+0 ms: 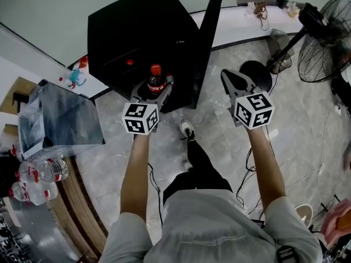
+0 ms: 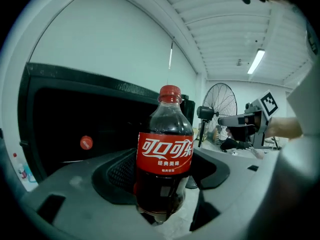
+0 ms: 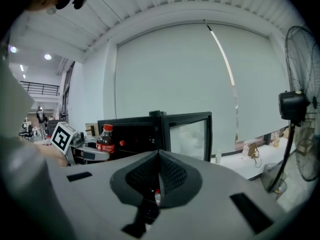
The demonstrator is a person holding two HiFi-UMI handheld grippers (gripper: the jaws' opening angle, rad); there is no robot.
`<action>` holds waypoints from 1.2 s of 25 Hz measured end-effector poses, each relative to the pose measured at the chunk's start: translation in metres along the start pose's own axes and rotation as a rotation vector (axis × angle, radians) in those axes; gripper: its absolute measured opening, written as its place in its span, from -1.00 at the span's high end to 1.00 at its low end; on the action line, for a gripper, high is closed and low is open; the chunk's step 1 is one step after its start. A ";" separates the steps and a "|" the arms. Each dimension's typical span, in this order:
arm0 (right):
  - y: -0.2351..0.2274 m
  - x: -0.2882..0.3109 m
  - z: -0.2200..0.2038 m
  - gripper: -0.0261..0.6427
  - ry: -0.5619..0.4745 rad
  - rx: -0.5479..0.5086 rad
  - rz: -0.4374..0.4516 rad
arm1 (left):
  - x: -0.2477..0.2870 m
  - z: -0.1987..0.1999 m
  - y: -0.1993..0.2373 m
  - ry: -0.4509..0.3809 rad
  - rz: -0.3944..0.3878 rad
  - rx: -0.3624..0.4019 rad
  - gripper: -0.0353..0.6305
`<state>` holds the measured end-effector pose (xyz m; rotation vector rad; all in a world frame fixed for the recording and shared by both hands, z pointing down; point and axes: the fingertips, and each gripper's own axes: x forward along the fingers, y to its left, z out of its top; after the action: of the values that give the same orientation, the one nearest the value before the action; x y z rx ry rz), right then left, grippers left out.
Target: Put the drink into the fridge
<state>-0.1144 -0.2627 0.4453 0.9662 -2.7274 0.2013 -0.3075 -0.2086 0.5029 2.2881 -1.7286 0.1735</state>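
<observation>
A cola bottle (image 1: 156,81) with a red cap and red label stands upright between the jaws of my left gripper (image 1: 154,90), which is shut on it. In the left gripper view the bottle (image 2: 165,176) fills the middle, in front of the dark open fridge (image 2: 90,129). The black fridge (image 1: 140,37) stands ahead with its door (image 1: 208,43) swung open to the right. My right gripper (image 1: 233,81) is shut and holds nothing, off to the right of the door. From the right gripper view the bottle (image 3: 105,139) and the glass door (image 3: 187,134) show beyond my right gripper (image 3: 159,160).
A standing fan (image 1: 323,37) is at the right. A clear box (image 1: 57,116) and water bottles (image 1: 41,171) lie on a counter at the left. A red-capped item (image 2: 86,143) sits inside the fridge. Cables trail across the floor (image 1: 307,147).
</observation>
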 end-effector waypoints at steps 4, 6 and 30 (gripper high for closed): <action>-0.019 0.025 -0.027 0.92 -0.015 -0.035 -0.054 | 0.036 -0.033 0.011 0.006 -0.020 0.023 -0.02; -0.026 0.033 -0.041 0.92 -0.028 -0.011 -0.065 | 0.054 -0.051 0.013 0.010 -0.035 0.028 -0.02; -0.086 0.098 -0.122 0.92 0.008 0.014 -0.041 | 0.222 -0.104 0.100 -0.071 0.024 -0.025 -0.03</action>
<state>-0.1121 -0.3625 0.5938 1.0221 -2.6997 0.2159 -0.3342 -0.4096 0.6724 2.2830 -1.7826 0.0760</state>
